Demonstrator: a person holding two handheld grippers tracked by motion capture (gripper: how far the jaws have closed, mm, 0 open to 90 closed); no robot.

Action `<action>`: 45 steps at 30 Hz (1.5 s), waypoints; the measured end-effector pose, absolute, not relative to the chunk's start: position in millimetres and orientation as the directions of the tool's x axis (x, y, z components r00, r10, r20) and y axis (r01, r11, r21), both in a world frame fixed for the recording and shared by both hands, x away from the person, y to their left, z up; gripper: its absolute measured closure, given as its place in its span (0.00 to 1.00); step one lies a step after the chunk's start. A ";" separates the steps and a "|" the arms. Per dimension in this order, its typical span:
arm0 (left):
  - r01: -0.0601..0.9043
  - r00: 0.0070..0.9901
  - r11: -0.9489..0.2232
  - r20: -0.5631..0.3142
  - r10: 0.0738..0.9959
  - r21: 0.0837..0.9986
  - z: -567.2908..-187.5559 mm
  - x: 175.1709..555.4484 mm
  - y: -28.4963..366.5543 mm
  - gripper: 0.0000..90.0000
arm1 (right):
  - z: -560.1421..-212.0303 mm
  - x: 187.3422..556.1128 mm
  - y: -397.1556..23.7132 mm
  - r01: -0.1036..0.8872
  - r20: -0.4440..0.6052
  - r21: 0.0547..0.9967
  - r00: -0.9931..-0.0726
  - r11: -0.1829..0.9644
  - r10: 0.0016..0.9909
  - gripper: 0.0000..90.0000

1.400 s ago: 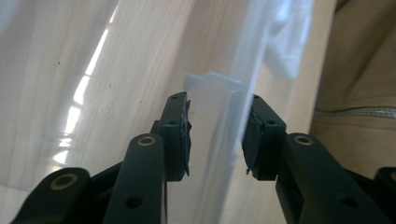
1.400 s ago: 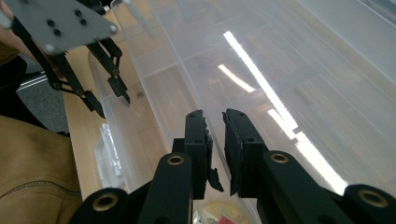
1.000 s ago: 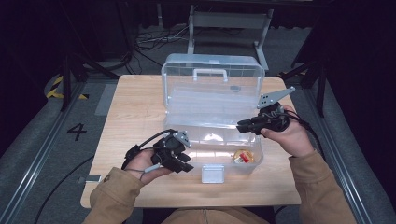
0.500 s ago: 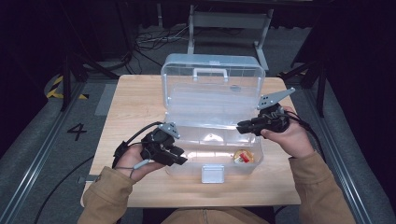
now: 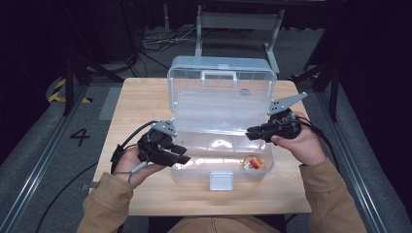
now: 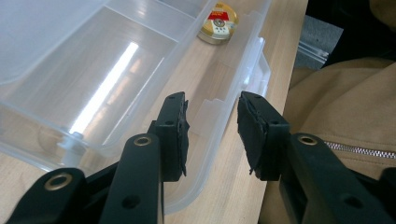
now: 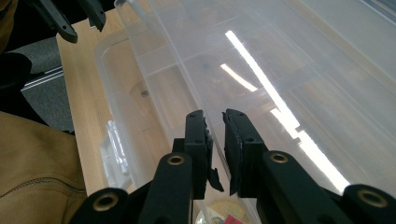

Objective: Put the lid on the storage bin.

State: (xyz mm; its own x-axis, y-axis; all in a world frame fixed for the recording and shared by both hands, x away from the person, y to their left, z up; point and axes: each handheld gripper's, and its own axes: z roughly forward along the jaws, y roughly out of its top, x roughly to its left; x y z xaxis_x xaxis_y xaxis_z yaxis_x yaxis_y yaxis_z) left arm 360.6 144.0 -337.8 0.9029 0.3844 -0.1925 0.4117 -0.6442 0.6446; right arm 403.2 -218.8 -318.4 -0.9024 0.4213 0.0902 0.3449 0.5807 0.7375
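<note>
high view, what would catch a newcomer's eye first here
The big clear plastic box in the middle of the wooden table stands out first, its lid propped open toward the far side. Next comes the small round yellow and red tin lying alone in the box's front right corner. A person's hands hold tongs at both ends of the box: the left tongs with jaws apart, the right tongs over the box's right end.

One clear box [image 5: 221, 121]; one round tin [image 5: 253, 163]

box [image 5: 221, 145] interior: mostly free | obstacle: small tin [image 5: 253, 163] in right front corner | raised lid [image 5: 221, 87] blocks the back
</note>
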 end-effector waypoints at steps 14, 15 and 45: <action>0.412 0.889 -0.543 -0.191 0.417 0.731 -322.0 362.6 165.9 0.70 | -323.6 398.6 -220.0 0.346 0.102 0.757 -0.900 0.554 0.423 0.89; 0.417 0.886 -0.538 -0.196 0.420 0.732 -322.1 363.6 166.7 0.70 | -323.8 398.2 -220.0 0.345 0.100 0.758 -0.900 0.553 0.424 0.89; 0.398 0.788 -0.314 -0.146 0.598 0.862 -302.3 370.6 177.9 0.96 | -325.5 392.7 -219.7 0.340 0.089 0.748 -0.903 0.570 0.421 0.88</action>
State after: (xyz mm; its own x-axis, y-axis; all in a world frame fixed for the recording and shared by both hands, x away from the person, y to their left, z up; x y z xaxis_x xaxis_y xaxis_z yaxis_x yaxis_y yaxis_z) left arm 370.6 177.9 -302.3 0.7882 0.5978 -0.1461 0.3976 -0.3136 0.8623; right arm 392.7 -219.7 -325.5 -0.9025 0.4212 0.0894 0.3402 0.5702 0.7477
